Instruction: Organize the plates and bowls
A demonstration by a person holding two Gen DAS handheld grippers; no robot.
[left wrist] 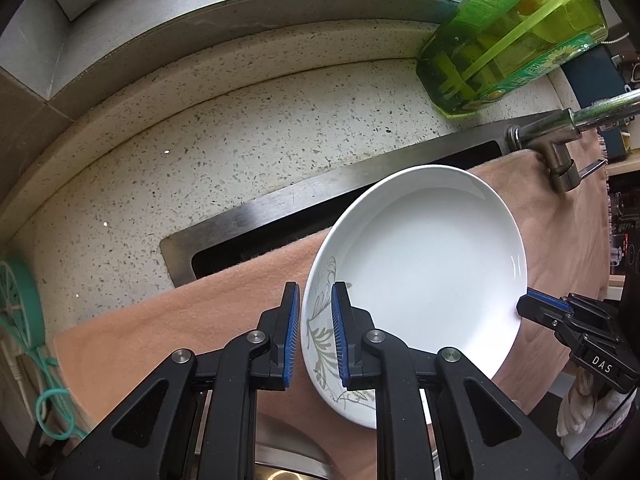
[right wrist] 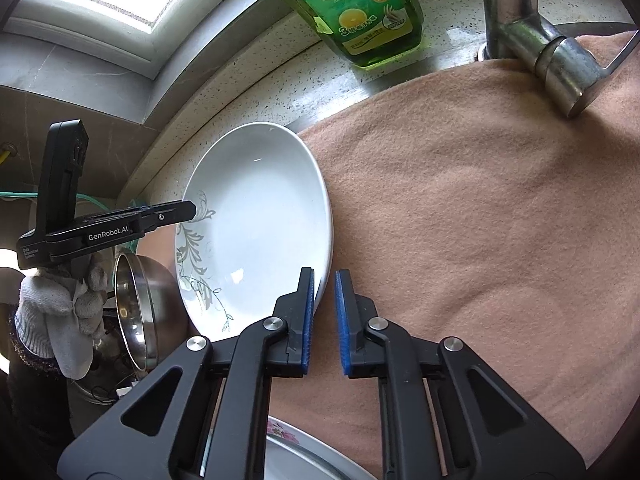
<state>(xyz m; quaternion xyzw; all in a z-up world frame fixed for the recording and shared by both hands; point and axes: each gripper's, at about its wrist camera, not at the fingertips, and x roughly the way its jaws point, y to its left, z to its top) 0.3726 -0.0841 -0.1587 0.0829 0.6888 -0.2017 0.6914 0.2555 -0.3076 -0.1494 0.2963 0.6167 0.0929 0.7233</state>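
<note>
Holding the white plate (left wrist: 420,264) by its leafy rim, the left gripper (left wrist: 316,332) has its blue pads squeezed on that edge. The plate is tipped up on its side over a pink towel (right wrist: 480,220) that covers the sink (left wrist: 256,216).

The right gripper (right wrist: 324,320) sits at the other rim of the plate. Its pads are close together, and the plate's edge is just by the left pad. I cannot tell if the rim is really pinched there. In the left camera its tip (left wrist: 532,306) touches the far side of the plate.

Both grippers are held by hands in white knit gloves (right wrist: 56,312).

Lots of things are close by. A tall green soap bottle (right wrist: 360,8) stands on the speckled counter (left wrist: 200,140) behind the sink. A shiny tap (right wrist: 532,40) sticks out over the towel, right beside it. A metal bowl (right wrist: 136,312) rests on its side just left of the plate. Another plate with pink flowers (right wrist: 288,448) peeks out at the bottom, under the right gripper. A teal cord (left wrist: 48,392) hangs at the left edge of the counter.
</note>
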